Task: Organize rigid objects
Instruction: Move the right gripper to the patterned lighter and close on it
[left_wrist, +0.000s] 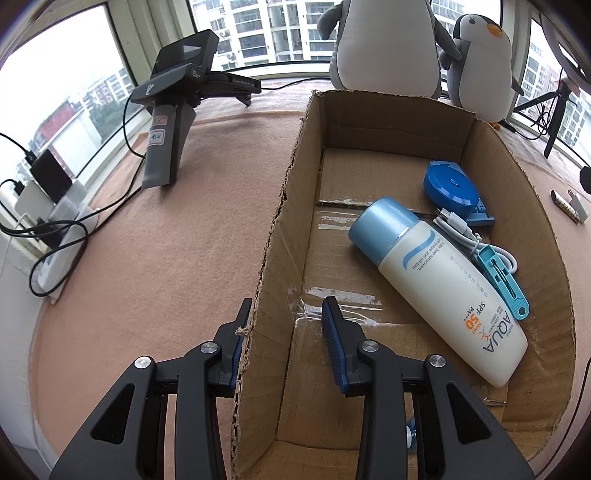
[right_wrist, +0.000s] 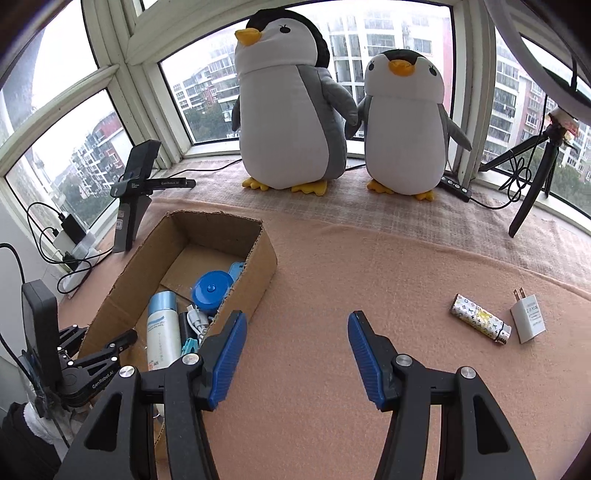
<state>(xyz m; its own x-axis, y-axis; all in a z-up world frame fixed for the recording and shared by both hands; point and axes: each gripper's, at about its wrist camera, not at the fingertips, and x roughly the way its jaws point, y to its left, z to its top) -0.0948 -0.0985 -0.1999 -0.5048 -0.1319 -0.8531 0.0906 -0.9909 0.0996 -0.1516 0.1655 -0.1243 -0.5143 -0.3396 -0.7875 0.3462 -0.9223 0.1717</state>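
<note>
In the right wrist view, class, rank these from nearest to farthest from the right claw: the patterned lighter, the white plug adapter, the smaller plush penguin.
1. Patterned lighter: on the blanket, right of the right claw.
2. White plug adapter: just beyond the lighter, further right.
3. Smaller plush penguin: far back by the window.

sunscreen bottle (left_wrist: 439, 291): "AQUA", "SPF 50" | left tool (right_wrist: 88, 373): "GenRobot.AI"
</note>
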